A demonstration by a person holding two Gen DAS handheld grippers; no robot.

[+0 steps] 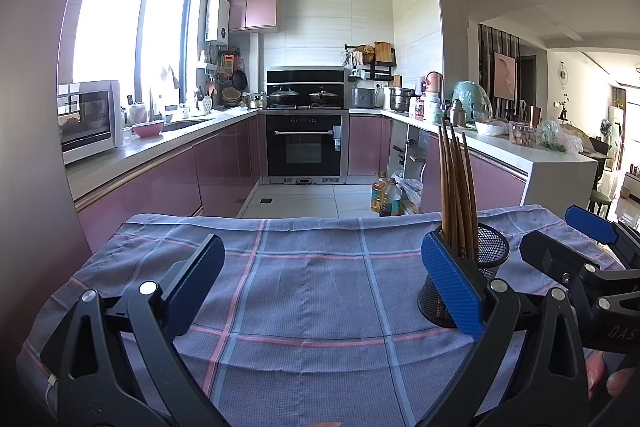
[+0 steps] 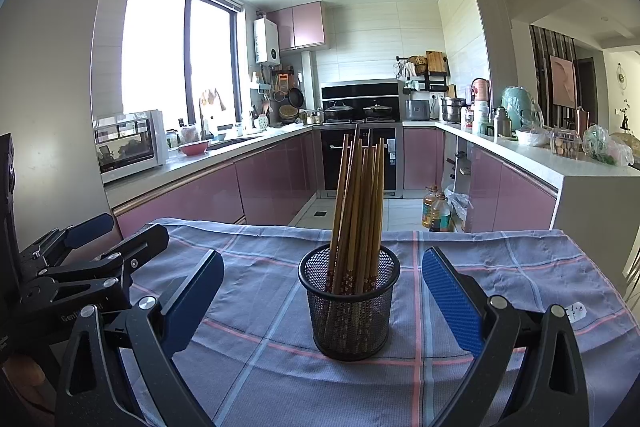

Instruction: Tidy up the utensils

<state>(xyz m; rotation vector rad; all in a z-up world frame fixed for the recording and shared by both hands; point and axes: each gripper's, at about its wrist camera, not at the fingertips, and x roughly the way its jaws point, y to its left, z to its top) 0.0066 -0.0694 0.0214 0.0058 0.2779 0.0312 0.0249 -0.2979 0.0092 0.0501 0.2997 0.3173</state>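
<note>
- While both grippers hover low over the checked cloth [image 2: 500, 267], the sorting looks finished or close to it; no loose utensil shows.
- Right gripper [image 2: 320, 301]: jaws spread wide, empty, one on each side of the mesh cup [image 2: 350, 307] and not touching it.
- Left gripper [image 1: 322, 289]: also wide open and empty, just left of the cup.
- Any next move calls only for backing away without tipping the cup.
- Inside the cup, brown chopsticks [image 2: 360, 203] stand bundled, patterned ends down.
- Beyond the cup, a pink-fronted kitchen.
</note>
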